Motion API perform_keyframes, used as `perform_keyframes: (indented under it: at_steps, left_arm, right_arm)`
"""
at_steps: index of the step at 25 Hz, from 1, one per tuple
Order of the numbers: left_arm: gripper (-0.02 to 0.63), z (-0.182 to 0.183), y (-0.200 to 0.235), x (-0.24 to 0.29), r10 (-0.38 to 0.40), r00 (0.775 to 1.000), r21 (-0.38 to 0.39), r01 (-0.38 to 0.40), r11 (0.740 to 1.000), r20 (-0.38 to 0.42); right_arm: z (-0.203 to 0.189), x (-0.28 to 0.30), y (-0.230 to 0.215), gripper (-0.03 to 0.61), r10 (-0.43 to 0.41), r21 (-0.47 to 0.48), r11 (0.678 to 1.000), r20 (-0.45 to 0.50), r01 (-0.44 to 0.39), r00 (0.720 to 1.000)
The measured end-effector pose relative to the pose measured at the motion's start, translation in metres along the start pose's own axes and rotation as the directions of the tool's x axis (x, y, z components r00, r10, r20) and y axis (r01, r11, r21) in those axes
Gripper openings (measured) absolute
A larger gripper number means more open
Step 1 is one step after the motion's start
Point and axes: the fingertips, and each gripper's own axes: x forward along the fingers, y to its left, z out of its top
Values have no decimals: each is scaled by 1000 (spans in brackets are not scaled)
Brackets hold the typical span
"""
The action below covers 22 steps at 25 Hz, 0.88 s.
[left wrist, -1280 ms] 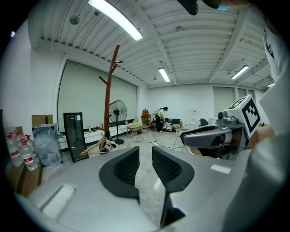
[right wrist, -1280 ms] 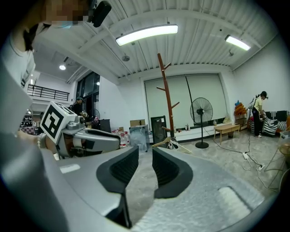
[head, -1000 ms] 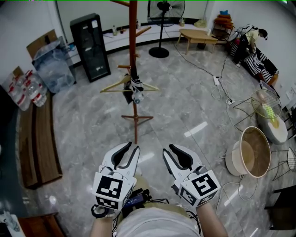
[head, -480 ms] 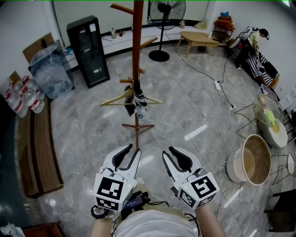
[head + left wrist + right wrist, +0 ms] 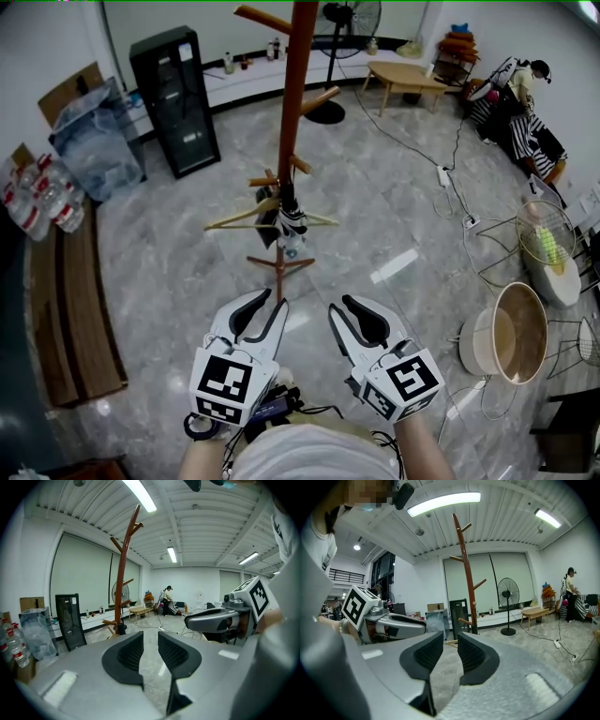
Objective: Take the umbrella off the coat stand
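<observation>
The floor (image 5: 178, 272) is glossy, marble-like stone; the coat stand (image 5: 293, 112) is smooth reddish wood.

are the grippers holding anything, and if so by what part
Nothing is held. The left gripper and right gripper are both open and empty; the umbrella hangs on the coat stand ahead of them.
</observation>
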Motion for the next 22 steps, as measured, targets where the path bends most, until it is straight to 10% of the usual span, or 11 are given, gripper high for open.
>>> perform_keyframes:
  at_steps: [22]
  left_arm:
    - [97,14,48,37,-29,1000,14,29,999,5]
  right_arm:
    - [24,63,-21,91,-22,-24,999,10,22,1000]
